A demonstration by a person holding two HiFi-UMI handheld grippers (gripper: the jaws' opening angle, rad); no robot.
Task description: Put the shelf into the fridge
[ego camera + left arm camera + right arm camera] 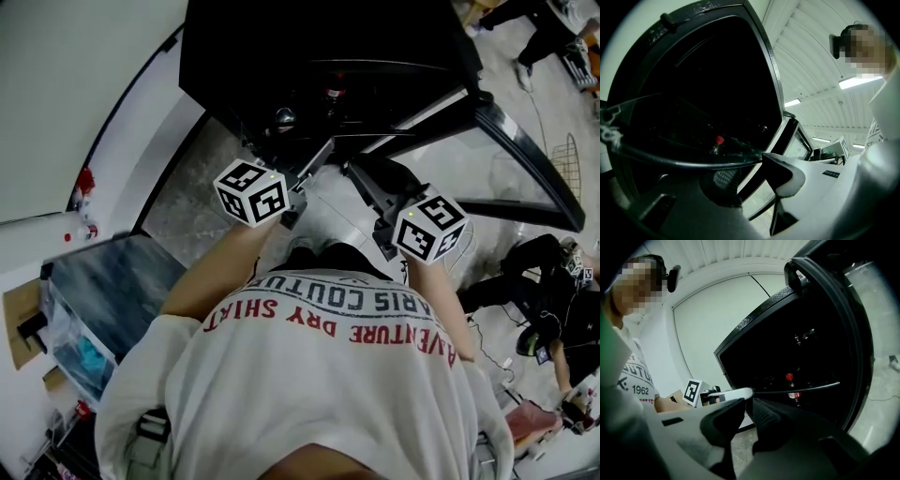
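Observation:
The glass shelf with its dark rim is held level in front of the open black fridge, between both grippers. My left gripper is shut on the shelf's left side; in the left gripper view the rim runs in from the left and ends between my jaws. My right gripper grips the right side; in the right gripper view the rim with its white corner piece passes into the narrow gap of my jaws. The fridge's inside is dark.
A red-capped bottle stands deep inside the fridge. The glass fridge door hangs open at the right. A person crouches on the floor at the right. A plastic-covered box stands at the left by the white wall.

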